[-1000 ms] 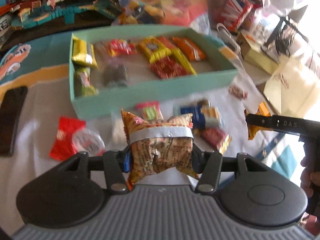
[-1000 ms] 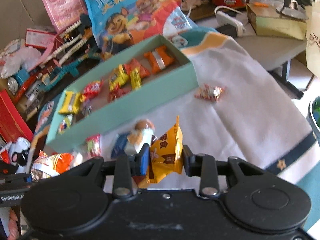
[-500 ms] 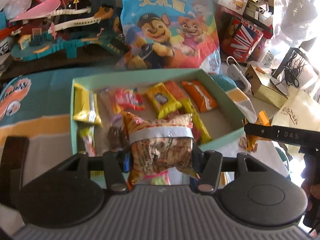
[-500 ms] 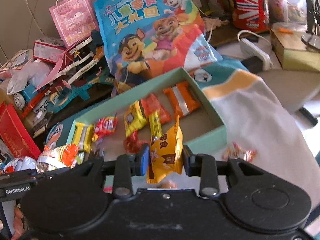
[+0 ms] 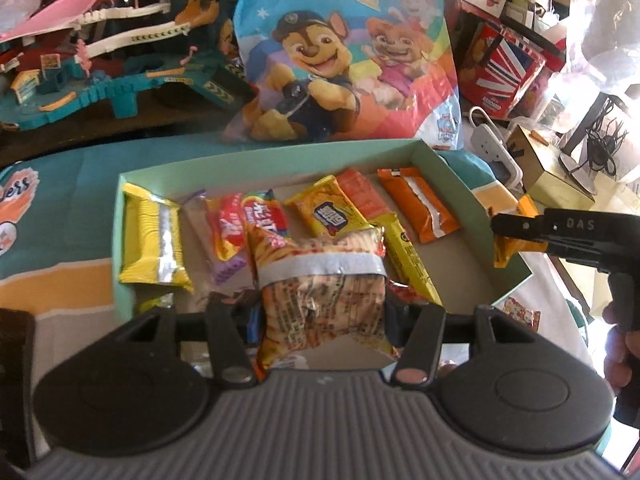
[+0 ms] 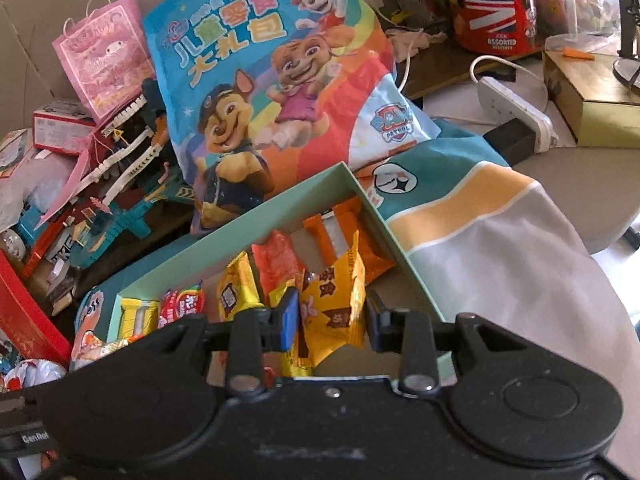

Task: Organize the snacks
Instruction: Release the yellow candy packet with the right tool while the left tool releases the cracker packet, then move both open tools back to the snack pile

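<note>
left gripper (image 5: 322, 312) pinches a puffy crinkled snack pouch (image 5: 320, 280), right gripper (image 6: 332, 320) an orange packet (image 6: 334, 304), both over the mint box (image 5: 116, 240); light, crushable, gripped mid-body.

We are holding both grippers tilted downward over the mint box (image 5: 508, 236). Left gripper (image 5: 320, 316) is clamping a puffy orange packet (image 5: 320, 300) above the box's near side. Right gripper (image 6: 332, 320) is pinching a small orange packet (image 6: 336, 304) above the box's right end, fingers (image 5: 624, 344) wrapping its handle.
</note>
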Available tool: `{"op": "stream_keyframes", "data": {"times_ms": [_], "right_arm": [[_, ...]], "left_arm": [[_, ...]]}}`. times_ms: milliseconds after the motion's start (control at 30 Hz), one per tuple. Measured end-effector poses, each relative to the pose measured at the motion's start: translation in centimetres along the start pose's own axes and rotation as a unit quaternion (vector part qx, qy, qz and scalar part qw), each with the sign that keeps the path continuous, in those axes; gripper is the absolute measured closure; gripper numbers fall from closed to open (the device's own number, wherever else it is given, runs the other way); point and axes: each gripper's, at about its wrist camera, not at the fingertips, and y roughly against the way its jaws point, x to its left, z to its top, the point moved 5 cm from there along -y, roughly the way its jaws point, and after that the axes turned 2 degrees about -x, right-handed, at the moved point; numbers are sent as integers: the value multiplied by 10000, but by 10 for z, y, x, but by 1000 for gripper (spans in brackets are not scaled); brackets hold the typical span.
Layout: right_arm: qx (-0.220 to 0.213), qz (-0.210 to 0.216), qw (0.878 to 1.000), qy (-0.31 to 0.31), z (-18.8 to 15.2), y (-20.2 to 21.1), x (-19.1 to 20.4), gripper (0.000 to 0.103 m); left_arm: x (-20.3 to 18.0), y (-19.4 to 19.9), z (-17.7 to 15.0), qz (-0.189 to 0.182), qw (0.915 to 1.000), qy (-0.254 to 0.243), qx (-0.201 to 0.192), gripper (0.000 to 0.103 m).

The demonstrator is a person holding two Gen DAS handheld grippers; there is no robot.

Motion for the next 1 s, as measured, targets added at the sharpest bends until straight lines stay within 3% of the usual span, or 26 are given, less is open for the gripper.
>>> {"op": "stream_keyframes", "data": {"times_ms": [67,100,133,167,233,467,700,1000], "right_arm": [[78,69,9999,-5,-1,-6,0,60],[103,79,9999,-18,-1,-8,-1,53],[92,75,9999,-62,-2,-8,-2,32],[56,60,9999,-111,-2,-6,-3,11],[-96,34,9996,-245,-3,1,-7,0],[-118,-30,9994,-315,-10,18,-10,0],[45,-53,9998,-193,-38,42,-4,0],[302,-8,9993,-202,-84,76,0,0]], "left_arm": [[-5,-5,-1,-50,10000,-52,26,45],[-8,-7,-2,-37,9999,-118,33,34],[-9,-9,-2,15,9998,-188,32,23],[-10,-8,-4,133,9996,-236,-7,3],[-10,-5,-6,324,9990,-287,-128,0],[-5,6,-17,336,9993,-135,15,0],[-7,35,-35,328,9994,-145,-14,0],[-6,69,-89,281,9989,-279,233,0]]}}
